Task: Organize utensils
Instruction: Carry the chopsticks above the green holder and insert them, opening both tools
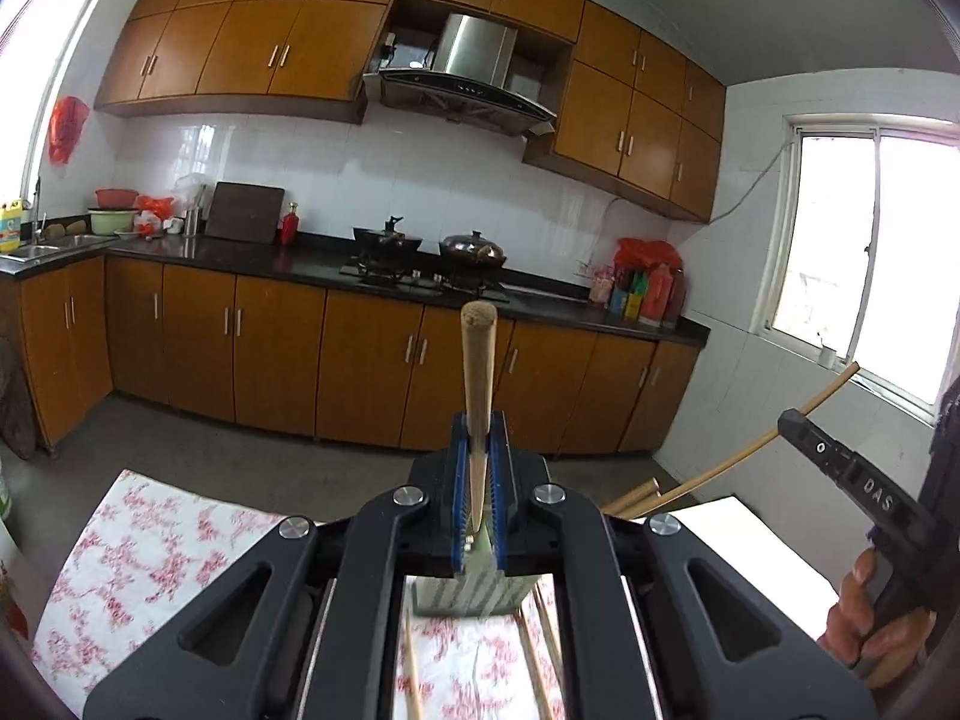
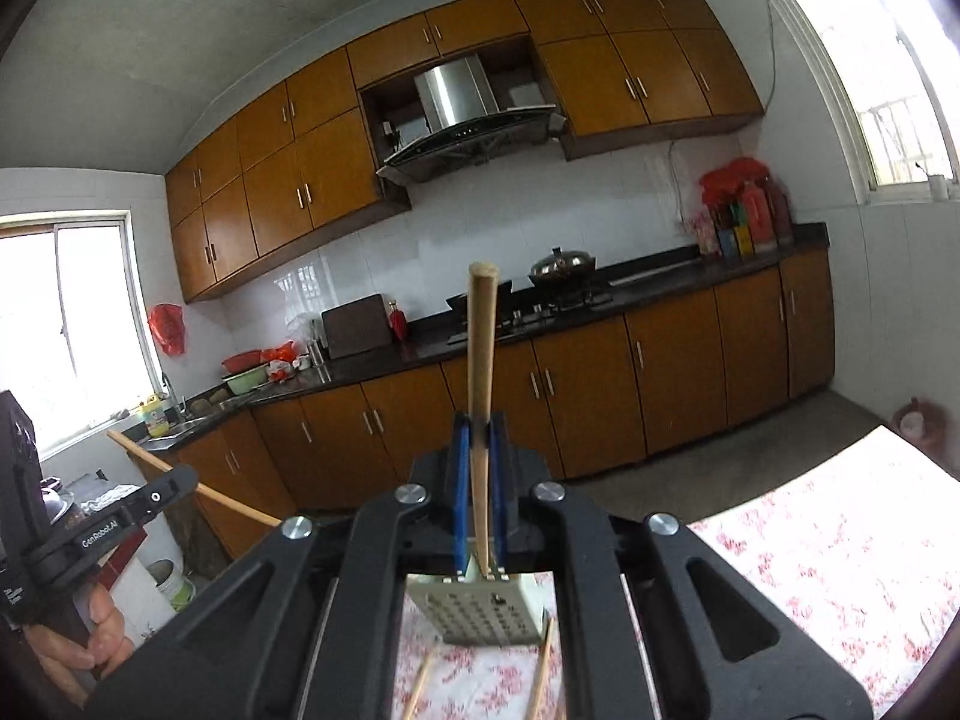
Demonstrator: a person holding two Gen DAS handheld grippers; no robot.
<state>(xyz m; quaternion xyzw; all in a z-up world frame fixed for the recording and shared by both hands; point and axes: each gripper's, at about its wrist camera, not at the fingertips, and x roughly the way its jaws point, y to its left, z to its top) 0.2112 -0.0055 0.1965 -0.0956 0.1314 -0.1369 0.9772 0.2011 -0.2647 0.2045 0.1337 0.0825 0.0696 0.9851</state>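
Both grippers pinch one wooden chopstick each

Left gripper point(image 1: 479, 450) jaws clamp a chopstick point(image 1: 478, 360) pointing to 12 o'clock; right gripper point(image 2: 478, 450) jaws likewise pinch a chopstick point(image 2: 480, 348), long axis toward 12 o'clock, above the perforated holder point(image 2: 480, 609).

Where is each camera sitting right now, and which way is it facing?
Left wrist: on the left claw, shut on a wooden chopstick, facing the brown kitchen cabinets; right hand at the right edge.
Right wrist: on the right claw, shut on another wooden chopstick, facing the same cabinets; left hand at the left edge.
Shared: steel range hood, perforated pale utensil holder, floral tablecloth.
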